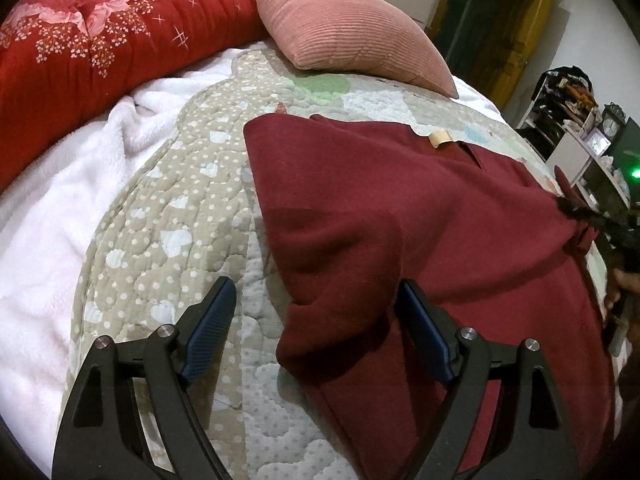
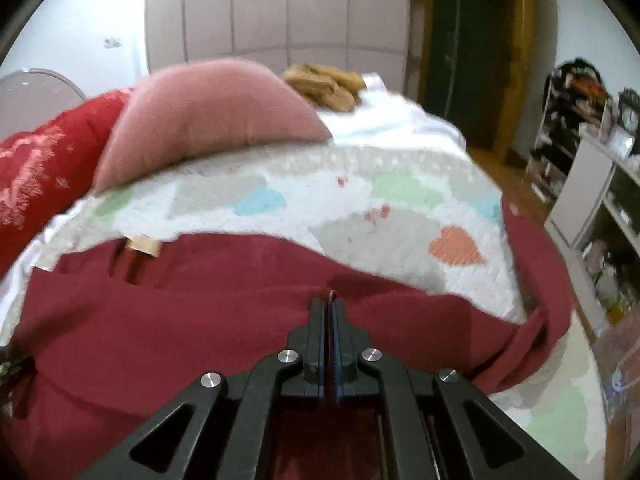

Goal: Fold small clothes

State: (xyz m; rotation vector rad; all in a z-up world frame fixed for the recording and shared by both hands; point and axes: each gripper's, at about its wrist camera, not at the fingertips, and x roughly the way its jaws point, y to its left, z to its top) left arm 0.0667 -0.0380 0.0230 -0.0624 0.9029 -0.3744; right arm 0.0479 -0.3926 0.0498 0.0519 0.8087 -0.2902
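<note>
Maroon garment [image 1: 420, 216] is lying spread on the quilted bedcover [image 1: 168, 208], its tan neck label [image 1: 439, 138] sitting at 12 o'clock. Right gripper [image 2: 331, 308] is pinching a thin ridge of the cloth, jaws fully together. Left gripper [image 1: 316, 308] is hovering wide open at the garment's 7 o'clock corner, holding nothing. Advice: close the left on that corner edge first, then carry both sides over evenly, keeping the fold line taut and clear of the pink cushion [image 1: 344, 28].
</note>
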